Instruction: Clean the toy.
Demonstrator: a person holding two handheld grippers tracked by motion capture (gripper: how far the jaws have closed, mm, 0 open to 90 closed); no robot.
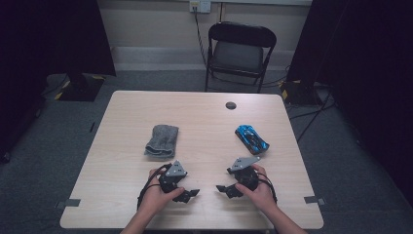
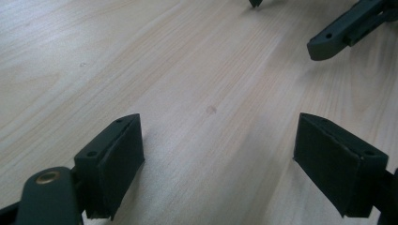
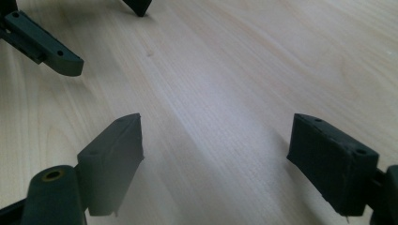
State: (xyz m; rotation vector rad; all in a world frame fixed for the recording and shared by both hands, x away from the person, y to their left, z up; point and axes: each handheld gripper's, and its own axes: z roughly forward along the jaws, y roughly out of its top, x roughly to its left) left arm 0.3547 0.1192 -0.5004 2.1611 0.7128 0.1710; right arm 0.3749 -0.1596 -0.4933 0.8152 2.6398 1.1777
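Observation:
In the high view both hands rest low near the table's front edge. My left gripper (image 1: 191, 194) and my right gripper (image 1: 223, 189) point at each other, a short gap between their tips. Both stand open with bare wood between the jaws. The left gripper view has my left gripper (image 2: 218, 161) close over the tabletop, and the right gripper's fingers (image 2: 345, 29) show at the top right. The right gripper view has my right gripper (image 3: 216, 161) just as low, with the left gripper's fingers (image 3: 44, 44) at the top left. A folded grey cloth (image 1: 162, 141) and a blue toy car (image 1: 252, 138) lie farther back.
The light wooden table (image 1: 204, 117) has a dark round grommet (image 1: 231, 105) near its far edge. A black folding chair (image 1: 238, 53) stands behind the table. Dark curtains hang at both sides of the room.

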